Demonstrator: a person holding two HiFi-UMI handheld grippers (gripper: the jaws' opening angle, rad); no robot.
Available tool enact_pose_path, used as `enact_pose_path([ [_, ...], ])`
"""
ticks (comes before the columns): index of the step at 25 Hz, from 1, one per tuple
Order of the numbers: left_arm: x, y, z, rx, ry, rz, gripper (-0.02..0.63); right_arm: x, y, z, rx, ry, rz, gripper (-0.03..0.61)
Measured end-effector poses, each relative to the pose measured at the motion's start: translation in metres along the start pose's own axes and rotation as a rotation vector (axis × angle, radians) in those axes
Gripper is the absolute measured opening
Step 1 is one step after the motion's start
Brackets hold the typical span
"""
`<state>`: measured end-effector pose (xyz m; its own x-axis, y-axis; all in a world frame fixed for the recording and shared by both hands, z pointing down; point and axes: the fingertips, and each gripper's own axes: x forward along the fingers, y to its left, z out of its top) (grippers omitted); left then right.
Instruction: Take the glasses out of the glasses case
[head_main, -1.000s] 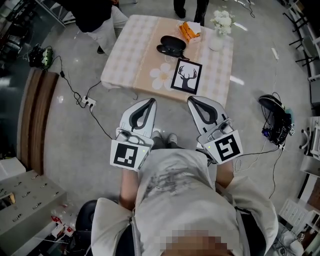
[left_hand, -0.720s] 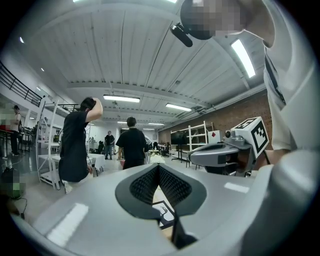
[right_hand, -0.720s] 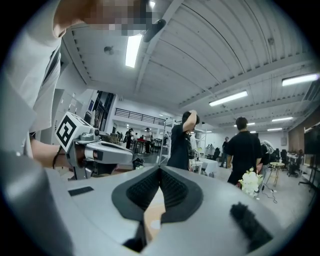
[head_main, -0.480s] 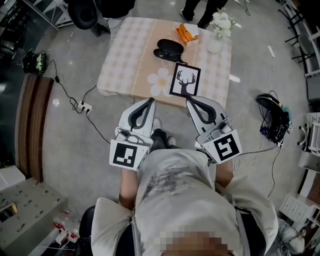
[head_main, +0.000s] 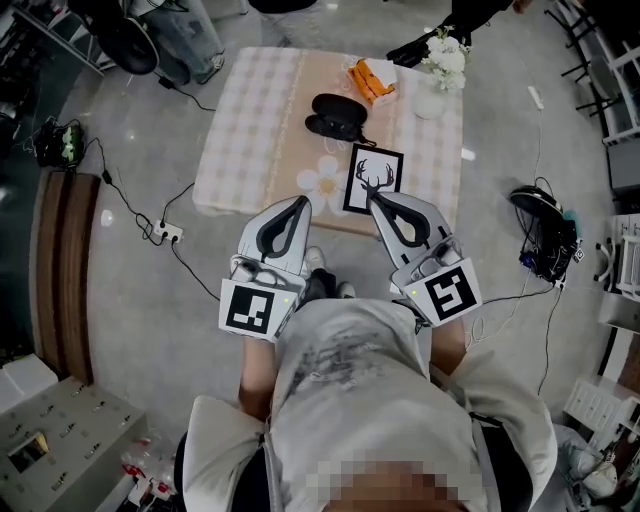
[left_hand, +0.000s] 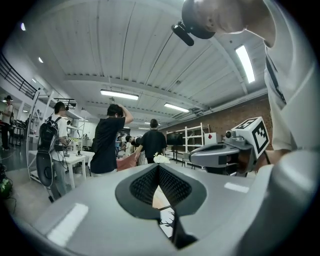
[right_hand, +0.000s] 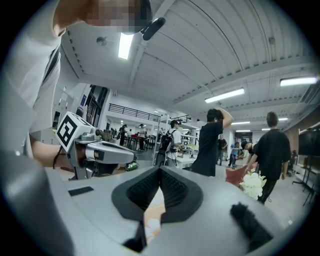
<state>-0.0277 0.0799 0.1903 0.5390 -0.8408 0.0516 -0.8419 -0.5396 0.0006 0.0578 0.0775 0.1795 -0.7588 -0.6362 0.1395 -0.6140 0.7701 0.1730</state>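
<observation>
A black glasses case lies on the far half of the checked tablecloth table; it looks like two dark lobes, and I cannot make out the glasses. My left gripper and right gripper are held side by side close to my chest. Their tips reach the table's near edge, well short of the case. Both are shut with nothing between the jaws. In the left gripper view the left gripper has its jaws meeting, and the right gripper shows the same in its own view.
Also on the table are a deer picture card, an orange packet and a vase of white flowers. People stand beyond the table. A power strip and cables lie on the floor at left, black gear at right.
The table has drawn closer and slid lower in the head view; the gripper tips now overlap its near edge. Both grippers keep the same shut pose.
</observation>
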Motion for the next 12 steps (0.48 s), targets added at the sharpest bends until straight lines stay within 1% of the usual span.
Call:
enact_pose_path([
  [5, 0.017, 0.025, -0.002, -0.017, 0.013, -0.025, 0.008, 0.027, -0.013, 0.001, -0.002, 0.010, -0.020, 0.017],
  [9, 0.028, 0.043, 0.001, -0.006, -0.011, -0.043, 0.008, 0.044, -0.020, 0.002, -0.003, 0.019, -0.038, 0.017],
  [12, 0.033, 0.054, -0.001, -0.024, 0.002, -0.059, 0.008, 0.056, -0.024, 0.005, -0.005, 0.024, -0.052, 0.017],
])
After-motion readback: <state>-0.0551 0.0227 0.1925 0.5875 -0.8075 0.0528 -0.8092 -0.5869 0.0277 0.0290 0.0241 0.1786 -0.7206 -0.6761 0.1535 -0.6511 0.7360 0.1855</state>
